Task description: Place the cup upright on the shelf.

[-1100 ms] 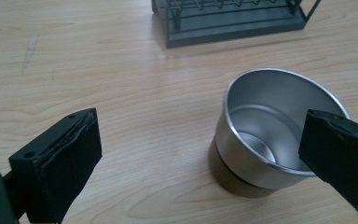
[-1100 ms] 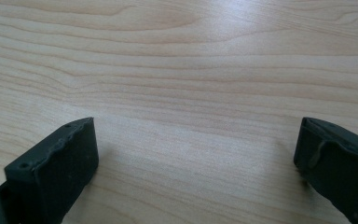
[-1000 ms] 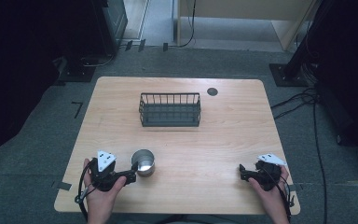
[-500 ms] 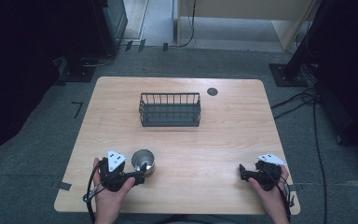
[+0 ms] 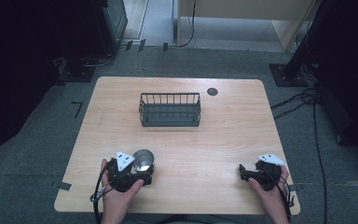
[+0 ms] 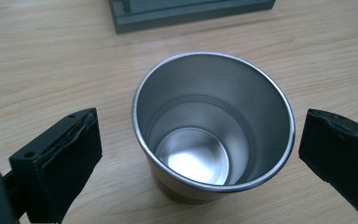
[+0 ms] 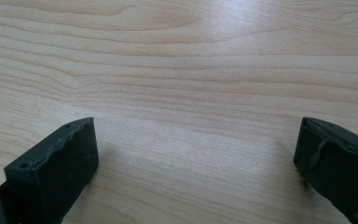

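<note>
At the near left edge of the worktop [image 5: 214, 140], the left tool [image 5: 142, 173] is held with its jaws spread on either side of an upright steel cup [image 6: 213, 126], untouched. The right tool [image 5: 243, 171] is held open over bare wood. Farther back, a wire basket [image 5: 170, 109] is seen.

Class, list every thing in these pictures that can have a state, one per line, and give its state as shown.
Metal cup: upright on the table, empty, standing between the left jaws with a gap on each side.
Wire basket: upright, empty, mid-table.
Left gripper: jaws open, around the cup.
Right gripper: jaws open, holding nothing, low over bare wood.
Table: bare wood apart from cup and basket.
</note>
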`<state>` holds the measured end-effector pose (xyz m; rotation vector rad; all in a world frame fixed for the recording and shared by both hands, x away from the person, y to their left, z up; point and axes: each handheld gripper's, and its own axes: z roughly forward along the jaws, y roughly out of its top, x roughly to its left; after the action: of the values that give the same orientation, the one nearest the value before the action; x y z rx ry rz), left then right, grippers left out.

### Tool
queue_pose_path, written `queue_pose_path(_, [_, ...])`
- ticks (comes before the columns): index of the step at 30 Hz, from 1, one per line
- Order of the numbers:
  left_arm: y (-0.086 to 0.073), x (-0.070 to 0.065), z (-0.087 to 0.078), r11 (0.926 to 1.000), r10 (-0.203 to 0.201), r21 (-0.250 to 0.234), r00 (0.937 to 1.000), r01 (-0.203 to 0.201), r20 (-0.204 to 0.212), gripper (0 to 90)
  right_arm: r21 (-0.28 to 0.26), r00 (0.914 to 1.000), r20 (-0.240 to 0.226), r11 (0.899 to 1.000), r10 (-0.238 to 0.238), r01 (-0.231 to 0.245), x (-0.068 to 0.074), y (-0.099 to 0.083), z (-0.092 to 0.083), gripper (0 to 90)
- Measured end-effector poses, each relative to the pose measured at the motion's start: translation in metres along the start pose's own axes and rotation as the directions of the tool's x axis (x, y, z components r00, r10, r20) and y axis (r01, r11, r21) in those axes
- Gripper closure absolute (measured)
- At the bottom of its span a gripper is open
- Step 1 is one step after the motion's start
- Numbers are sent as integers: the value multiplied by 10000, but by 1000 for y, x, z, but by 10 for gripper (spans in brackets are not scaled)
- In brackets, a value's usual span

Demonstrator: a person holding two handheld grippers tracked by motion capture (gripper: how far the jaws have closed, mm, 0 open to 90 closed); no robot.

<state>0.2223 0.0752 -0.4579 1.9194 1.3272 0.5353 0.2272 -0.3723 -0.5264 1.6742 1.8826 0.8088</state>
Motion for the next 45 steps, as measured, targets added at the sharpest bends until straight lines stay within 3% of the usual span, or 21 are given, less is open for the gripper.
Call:
queue_pose_path(10, [-2, -8, 13, 9989, 46, 478, 9997, -35, -241, 3, 5, 10000, -4, 10000, 3, -3, 0, 0, 0, 0])
queue_pose_path(15, [-3, -12, 19, 9985, 184, 519, 9970, -145, -746, 75, 3, 10000, -6, 10000, 5, -5, 0, 0, 0, 0])
queue_pose_path(22, [-4, -16, 24, 9976, 385, 601, 9951, -331, -915, 165, 4, 10000, -5, 10000, 0, 0, 0, 0, 0, 0])
queue_pose_path(29, [-2, -11, 26, 9970, 553, 580, 9951, -506, -815, 188, 4, 10000, -7, 10000, 5, -5, 0, 0, 0, 0])
queue_pose_path(45, [17, -3, 26, 9985, 420, 372, 9973, -398, -604, 190, 6, 10000, -7, 10000, 4, -4, 0, 0, 0, 0])
